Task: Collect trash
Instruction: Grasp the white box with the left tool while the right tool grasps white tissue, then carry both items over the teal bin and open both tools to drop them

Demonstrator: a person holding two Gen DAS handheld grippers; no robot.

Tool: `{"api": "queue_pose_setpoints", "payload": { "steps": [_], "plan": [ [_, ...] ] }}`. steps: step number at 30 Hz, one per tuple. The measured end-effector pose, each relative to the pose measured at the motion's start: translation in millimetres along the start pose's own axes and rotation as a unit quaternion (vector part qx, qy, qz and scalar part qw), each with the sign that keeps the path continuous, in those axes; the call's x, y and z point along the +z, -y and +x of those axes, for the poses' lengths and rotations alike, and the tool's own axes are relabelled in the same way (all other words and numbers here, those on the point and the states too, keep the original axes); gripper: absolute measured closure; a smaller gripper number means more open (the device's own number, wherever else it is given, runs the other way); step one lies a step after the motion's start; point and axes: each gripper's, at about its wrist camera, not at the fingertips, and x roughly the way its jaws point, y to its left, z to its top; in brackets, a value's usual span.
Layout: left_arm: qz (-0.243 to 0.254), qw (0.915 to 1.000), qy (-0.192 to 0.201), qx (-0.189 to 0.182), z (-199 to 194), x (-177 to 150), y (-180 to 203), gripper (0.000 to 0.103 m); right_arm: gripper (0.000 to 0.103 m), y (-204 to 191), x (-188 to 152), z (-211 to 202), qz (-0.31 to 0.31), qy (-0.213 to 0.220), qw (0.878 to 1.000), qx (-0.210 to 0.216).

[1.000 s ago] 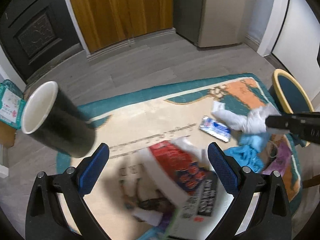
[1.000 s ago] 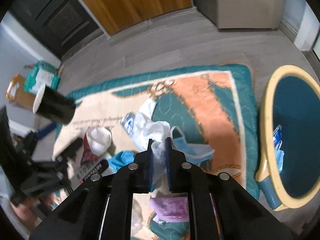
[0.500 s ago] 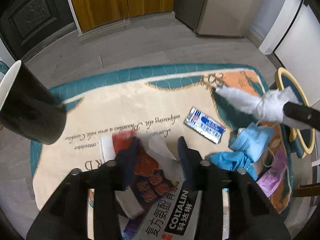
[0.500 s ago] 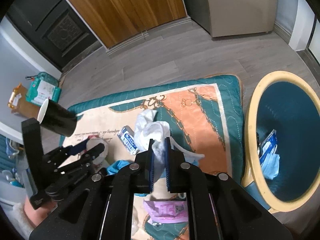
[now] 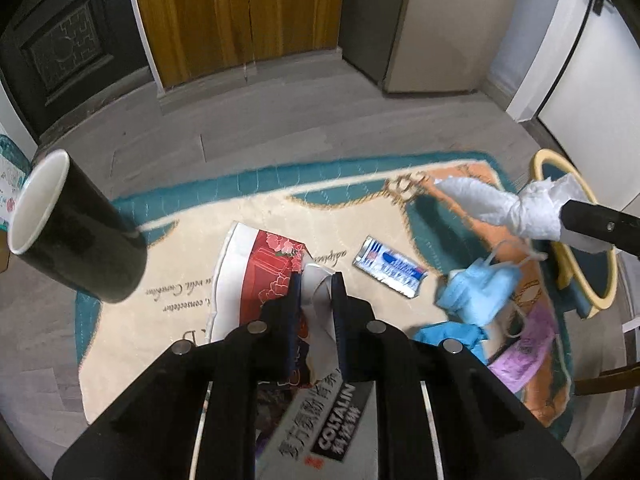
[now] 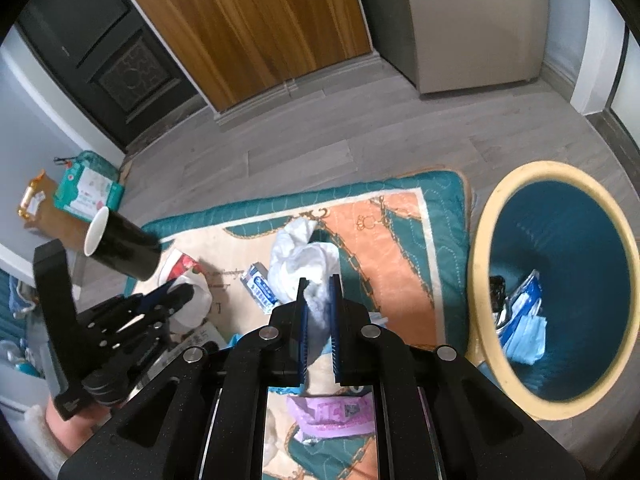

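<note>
My left gripper points down at the rug, and its jaws are closing on a crumpled red and white plastic bag; a white fold of it is pinched between the pads. The same gripper shows at the left of the right wrist view. My right gripper is shut on a wad of white tissue and holds it above the rug. The tissue hangs beside the yellow-rimmed blue bin, which holds several discarded items.
On the rug lie a blue and white packet, a blue face mask, a blue glove, a purple wrapper and a grey printed box. A black cup sits left of my left gripper.
The left jaws went from wide open to closed on the bag's white fold. The right gripper rose with the tissue and now sits nearer the bin.
</note>
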Motion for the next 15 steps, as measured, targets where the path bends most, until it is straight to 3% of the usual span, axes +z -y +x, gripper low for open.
{"api": "queue_pose_setpoints", "payload": {
  "steps": [15],
  "plan": [
    [0.042, 0.9916, 0.12, -0.022, -92.8, 13.4, 32.3, 0.089, 0.093, 9.1, 0.8, -68.6, 0.011, 0.066, 0.998, 0.007]
  ]
}}
